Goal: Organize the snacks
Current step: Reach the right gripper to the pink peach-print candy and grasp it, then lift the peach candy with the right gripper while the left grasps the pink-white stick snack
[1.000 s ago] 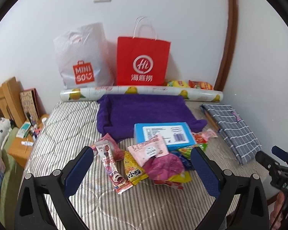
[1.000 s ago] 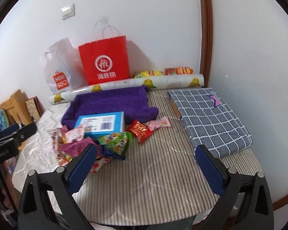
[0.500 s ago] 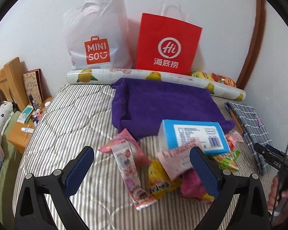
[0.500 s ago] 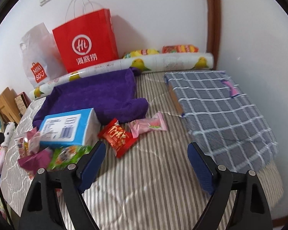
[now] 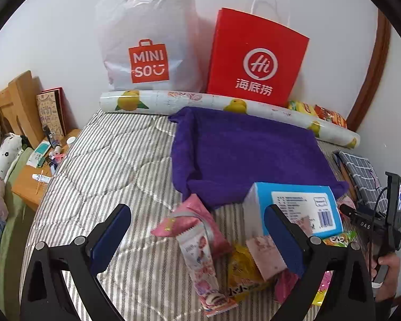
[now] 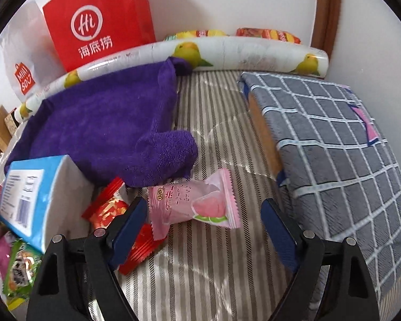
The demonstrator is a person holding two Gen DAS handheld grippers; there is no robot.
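Both tools have dropped in close over the last second. The right gripper (image 6: 203, 230) is spread wide and empty, with the pink peach-print candy wrapper (image 6: 193, 203) now just ahead between its fingers, so it looks like the first pick. The left gripper (image 5: 197, 238), also wide and empty, hovers over the long pink cartoon-print snack pouch (image 5: 200, 256). The purple terry towel (image 6: 104, 123) lies beyond.
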